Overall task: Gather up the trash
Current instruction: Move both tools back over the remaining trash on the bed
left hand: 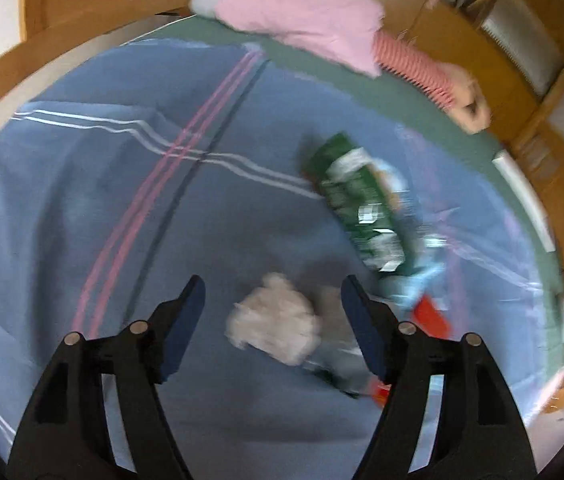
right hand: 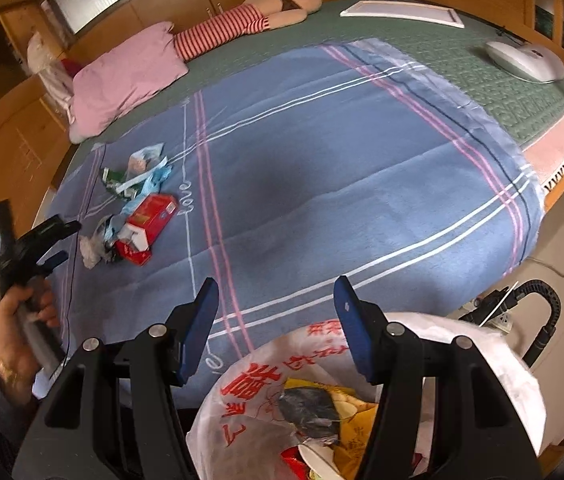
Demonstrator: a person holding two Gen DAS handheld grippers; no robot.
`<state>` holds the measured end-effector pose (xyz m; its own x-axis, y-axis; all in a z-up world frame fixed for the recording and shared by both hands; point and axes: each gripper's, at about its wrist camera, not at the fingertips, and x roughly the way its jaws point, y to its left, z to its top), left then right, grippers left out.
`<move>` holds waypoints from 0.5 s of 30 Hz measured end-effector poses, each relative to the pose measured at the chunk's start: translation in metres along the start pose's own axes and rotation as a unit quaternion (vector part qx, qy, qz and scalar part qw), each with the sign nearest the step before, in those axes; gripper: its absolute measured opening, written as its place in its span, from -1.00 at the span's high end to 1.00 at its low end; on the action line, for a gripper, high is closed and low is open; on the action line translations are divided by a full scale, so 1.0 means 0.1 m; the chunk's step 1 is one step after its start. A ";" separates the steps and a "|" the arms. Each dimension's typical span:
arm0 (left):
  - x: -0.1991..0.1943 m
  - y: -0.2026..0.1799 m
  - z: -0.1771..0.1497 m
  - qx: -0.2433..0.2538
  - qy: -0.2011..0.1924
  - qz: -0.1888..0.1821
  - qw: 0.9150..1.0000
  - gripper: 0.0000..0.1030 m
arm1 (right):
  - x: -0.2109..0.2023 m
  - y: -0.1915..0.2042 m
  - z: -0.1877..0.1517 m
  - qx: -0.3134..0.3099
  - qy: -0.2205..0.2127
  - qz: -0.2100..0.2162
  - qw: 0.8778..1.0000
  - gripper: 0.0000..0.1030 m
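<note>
With both grippers' jaws spread empty, the crumpled tissue [left hand: 275, 318] could be nudged aside by the left gripper [left hand: 273, 300].

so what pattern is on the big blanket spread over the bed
The fleece blanket is blue, crossed by white, pink and dark stripes; clearest in the right wrist view.

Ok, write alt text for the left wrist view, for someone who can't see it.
The open left gripper hovers over a crumpled white tissue lying between its fingers on a blue striped blanket. A green wrapper and red packaging lie to the right; a pink pillow sits beyond. The picture is motion-blurred.
</note>
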<state>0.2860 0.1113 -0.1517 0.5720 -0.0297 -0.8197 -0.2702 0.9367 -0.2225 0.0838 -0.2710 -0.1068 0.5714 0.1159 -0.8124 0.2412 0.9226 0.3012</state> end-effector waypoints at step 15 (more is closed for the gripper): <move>-0.76 0.35 -0.45 -0.045 -0.071 0.000 0.997 0.96 | 0.25 0.44 -0.04 -0.033 0.028 0.013 0.999 -0.15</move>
<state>0.1984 0.1308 -0.1209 0.6737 0.0256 -0.7386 -0.3343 0.9018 -0.2737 0.1058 -0.2260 -0.1162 0.5313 0.1580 -0.8323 0.1736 0.9413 0.2895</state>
